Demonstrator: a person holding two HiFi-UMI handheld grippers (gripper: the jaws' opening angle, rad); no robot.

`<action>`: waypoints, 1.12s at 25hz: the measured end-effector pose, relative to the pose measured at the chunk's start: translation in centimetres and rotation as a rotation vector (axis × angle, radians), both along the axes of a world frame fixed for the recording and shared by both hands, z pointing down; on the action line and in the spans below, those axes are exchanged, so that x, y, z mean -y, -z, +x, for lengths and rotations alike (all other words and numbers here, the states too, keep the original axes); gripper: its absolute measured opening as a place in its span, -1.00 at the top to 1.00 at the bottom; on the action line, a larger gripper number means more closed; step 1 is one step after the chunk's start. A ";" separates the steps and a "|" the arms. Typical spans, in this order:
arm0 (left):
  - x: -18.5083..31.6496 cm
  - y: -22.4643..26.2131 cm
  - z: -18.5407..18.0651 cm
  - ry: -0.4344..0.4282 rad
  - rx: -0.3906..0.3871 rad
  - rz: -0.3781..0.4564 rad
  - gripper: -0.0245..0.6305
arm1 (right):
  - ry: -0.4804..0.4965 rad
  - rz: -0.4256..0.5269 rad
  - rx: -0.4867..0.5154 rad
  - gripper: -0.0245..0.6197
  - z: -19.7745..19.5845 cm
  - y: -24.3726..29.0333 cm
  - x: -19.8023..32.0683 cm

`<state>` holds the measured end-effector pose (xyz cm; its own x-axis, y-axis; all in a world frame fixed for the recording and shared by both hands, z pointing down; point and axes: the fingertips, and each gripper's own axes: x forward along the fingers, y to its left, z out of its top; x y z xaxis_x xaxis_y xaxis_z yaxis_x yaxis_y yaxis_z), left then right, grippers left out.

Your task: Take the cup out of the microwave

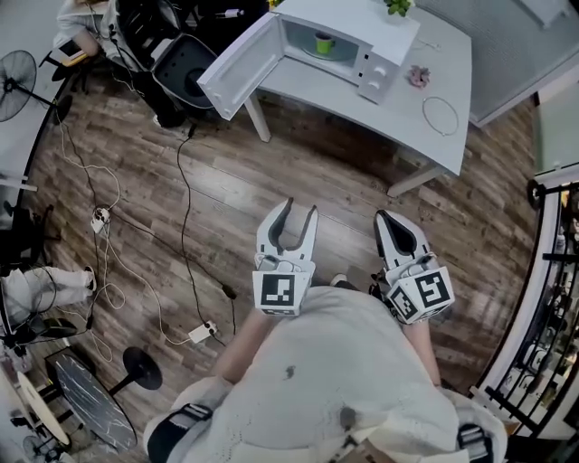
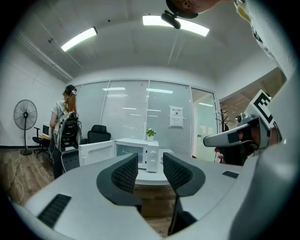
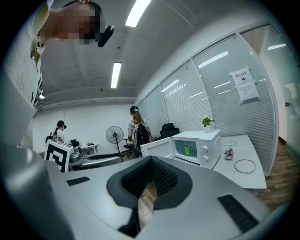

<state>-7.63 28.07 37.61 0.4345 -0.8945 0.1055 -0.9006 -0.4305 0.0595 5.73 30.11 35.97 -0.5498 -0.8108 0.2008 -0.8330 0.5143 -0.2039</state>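
At the far left of the head view a standing fan [image 1: 18,86] is seen on the wooden floor [image 1: 271,181]. Loose cables [image 1: 184,226] are trailed across the boards, and a power strip [image 1: 203,332] is lying among them. A black office chair [image 1: 185,68] is parked just beside the left end of the white desk [image 1: 398,104].

The left gripper [image 1: 300,208] is held out in front of the person, well apart from the desk. Its jaws are spread partway and nothing is caught between them. In the left gripper view only the distant microwave [image 1: 362,41] is framed in the gap.

The white microwave is set on the desk with its door [image 1: 237,65] swung wide open to the left. The green cup [image 1: 324,42] is stood upright inside the microwave, untouched by either gripper. A small potted plant [image 1: 398,7] is placed on top of the microwave. To its right, a small pink object [image 1: 418,76] and a thin ring [image 1: 441,115] are laid on the desk top.

The right gripper [image 1: 382,217] is held beside the left one, likewise well apart from the desk. Its jaws are closed tip to tip and nothing is gripped. In the right gripper view the cup is seen through the microwave's open front.
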 end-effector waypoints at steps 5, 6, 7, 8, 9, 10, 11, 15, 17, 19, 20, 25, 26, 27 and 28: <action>2.5 0.4 -4.5 -0.004 -0.003 0.024 0.39 | -0.022 0.018 -0.002 0.90 -3.8 0.0 2.5; 2.9 0.3 -5.2 -0.006 0.002 0.024 0.39 | -0.028 0.020 -0.002 0.90 -4.5 -0.1 2.9; 3.2 0.2 -6.0 -0.007 0.004 0.025 0.39 | -0.033 0.022 -0.002 0.90 -5.2 -0.1 3.2; 3.4 0.1 -6.7 -0.009 0.005 0.027 0.39 | -0.038 0.024 -0.003 0.90 -5.9 -0.2 3.4; 3.6 0.1 -7.3 -0.011 0.004 0.028 0.39 | -0.043 0.024 -0.003 0.90 -6.5 -0.2 3.6; 3.7 0.2 -7.8 -0.012 -0.001 0.030 0.38 | -0.049 0.023 -0.004 0.90 -7.1 -0.2 3.7; 3.8 0.2 -8.3 -0.013 -0.007 0.031 0.38 | -0.054 0.020 -0.005 0.90 -7.6 -0.2 3.8; 4.6 -0.1 -9.9 -0.014 0.006 0.024 0.38 | -0.071 0.008 -0.014 0.90 -8.9 -0.3 4.7; 5.4 -0.3 -10.2 -0.014 0.006 0.019 0.38 | -0.074 0.013 -0.018 0.90 -9.0 -0.1 5.5; 6.3 -0.4 -10.2 -0.011 -0.013 0.014 0.38 | -0.075 0.017 -0.018 0.90 -9.0 -0.2 6.4; 6.7 -0.4 -10.3 -0.007 -0.023 0.011 0.38 | -0.078 0.015 -0.016 0.90 -8.9 -0.3 6.8; 8.4 -1.5 -10.7 0.005 0.011 -0.001 0.38 | -0.079 0.000 -0.014 0.90 -8.5 -1.3 9.1; 8.8 -1.6 -10.8 0.010 0.012 -0.002 0.38 | -0.078 0.000 -0.013 0.90 -8.5 -1.4 9.7; 9.3 -1.6 -10.8 0.013 0.012 -0.003 0.38 | -0.074 0.002 -0.012 0.90 -8.5 -1.4 10.3; 9.8 -1.6 -10.8 0.015 0.011 -0.003 0.38 | -0.067 0.005 -0.011 0.90 -8.5 -1.3 11.0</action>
